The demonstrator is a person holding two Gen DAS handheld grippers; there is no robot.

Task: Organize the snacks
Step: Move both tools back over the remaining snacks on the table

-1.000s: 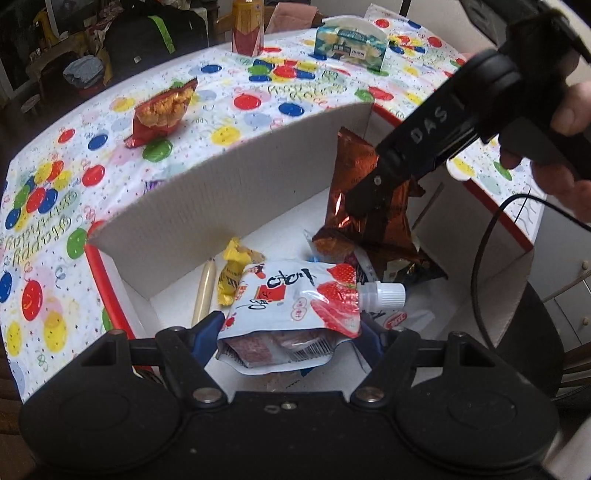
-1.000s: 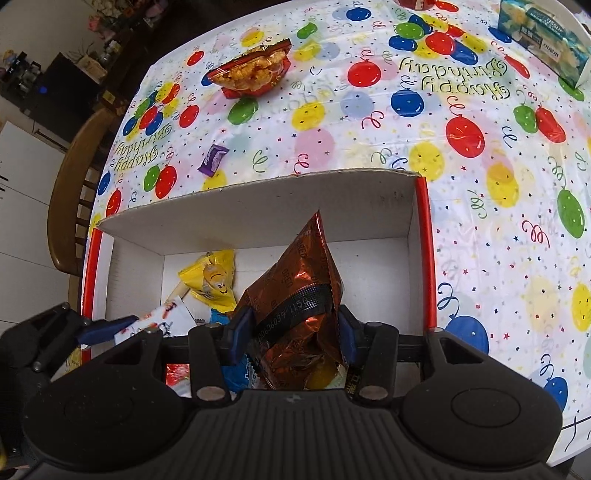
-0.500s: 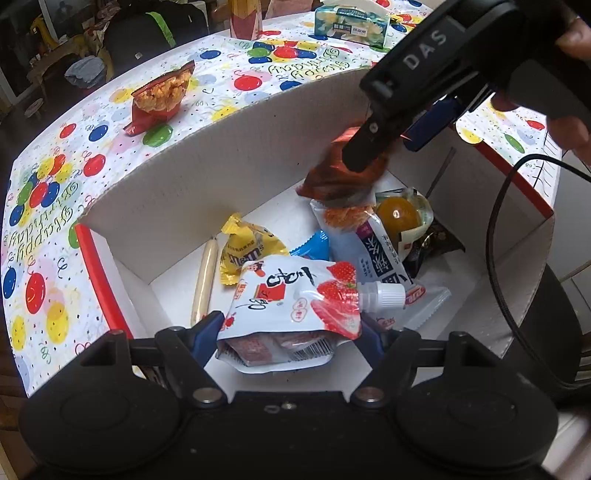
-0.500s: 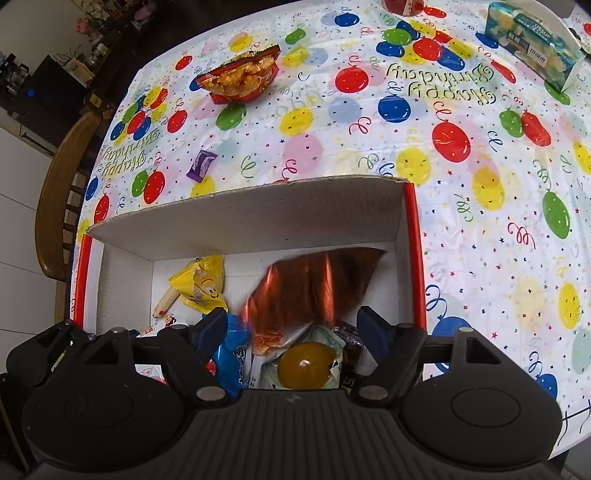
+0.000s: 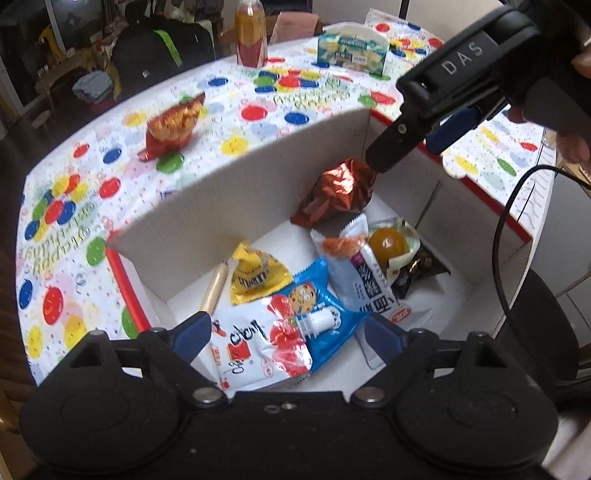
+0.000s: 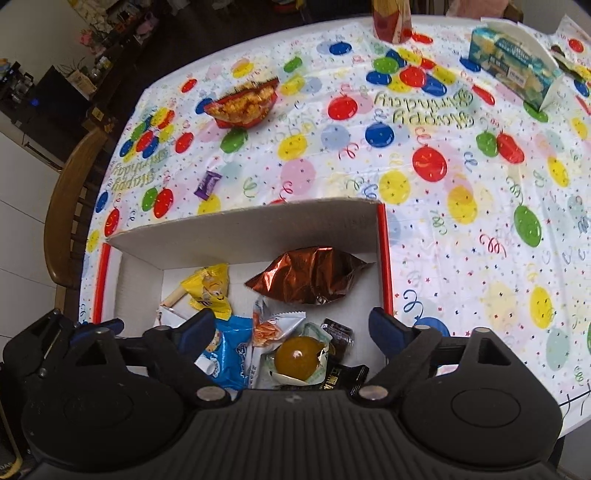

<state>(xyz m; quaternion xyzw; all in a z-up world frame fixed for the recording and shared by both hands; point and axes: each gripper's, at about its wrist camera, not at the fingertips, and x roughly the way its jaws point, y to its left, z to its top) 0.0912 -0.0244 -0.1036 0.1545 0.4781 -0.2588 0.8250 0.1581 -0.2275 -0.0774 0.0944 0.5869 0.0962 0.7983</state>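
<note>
One worktop (image 6: 461,236) under a balloon-print birthday cloth carries one open white cardboard box (image 6: 243,236) with red edges. Inside the box lie about eight snacks. One crinkled copper-brown foil bag (image 6: 310,275) rests against the box's far wall. One white-and-red spouted drink pouch (image 5: 258,347) lies at the box's near wall, between the spread fingers of the left hand-held gripper (image 5: 286,338), which grips nothing. One blue cookie packet (image 5: 321,314) sits partly under the pouch. One white packet with purple print (image 5: 365,273) lies mid-box, one clear-wrapped orange round sweet (image 6: 297,358) beside it, one dark wrapper (image 6: 338,338) next to that. One yellow candy bag (image 6: 208,290) and one pale sausage stick (image 5: 216,290) lie toward the box's left wall.

Beyond the box stand one red-and-gold chip bag (image 6: 245,105), one green-blue carton (image 6: 515,75), one bottle (image 5: 251,35) and one small purple sweet (image 6: 207,183).

The right hand-held gripper (image 6: 291,330) hangs over the box, wide open and empty.
</note>
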